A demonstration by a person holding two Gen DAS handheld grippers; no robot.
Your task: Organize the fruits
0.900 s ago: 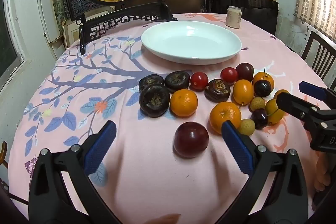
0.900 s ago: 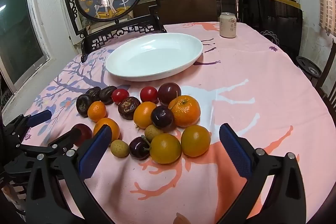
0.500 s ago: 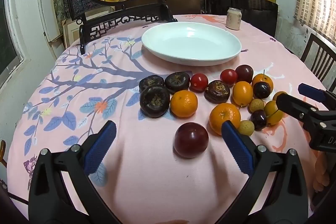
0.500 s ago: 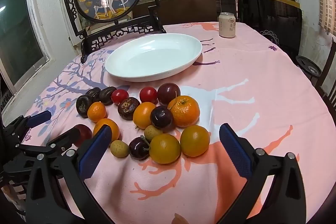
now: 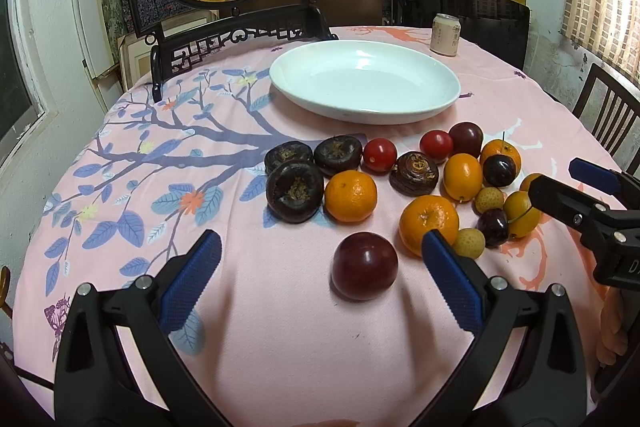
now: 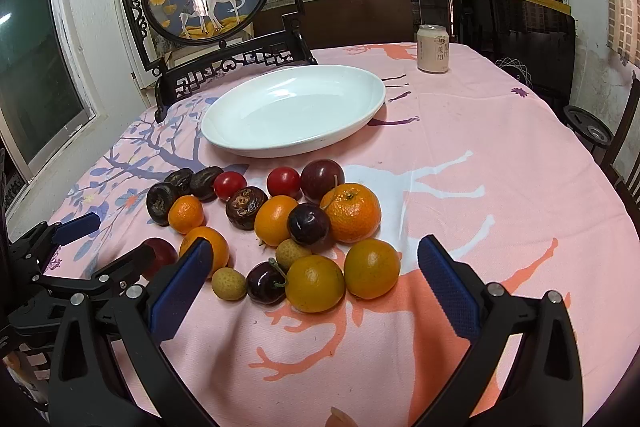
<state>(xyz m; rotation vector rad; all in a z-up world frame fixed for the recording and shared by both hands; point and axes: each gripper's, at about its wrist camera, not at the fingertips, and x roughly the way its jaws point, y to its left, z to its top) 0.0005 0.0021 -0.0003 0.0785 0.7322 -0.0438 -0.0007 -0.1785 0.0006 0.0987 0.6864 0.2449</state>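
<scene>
Left hand-held gripper point(image 5: 320, 267), ribbed blue pads point(image 5: 188, 283)

Even, fairly bright indoor light leaves soft shadows under the fruit and a pale sheen on the white plate point(image 5: 364, 83), while fisheye bending and dark vignetting warp sharp frames' edges.

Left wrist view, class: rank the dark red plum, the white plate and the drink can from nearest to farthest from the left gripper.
1. Dark red plum: on the cloth just ahead of the left gripper, between its open fingers.
2. White plate: mid-table, beyond the fruit.
3. Drink can: far edge, right of the plate.
</scene>
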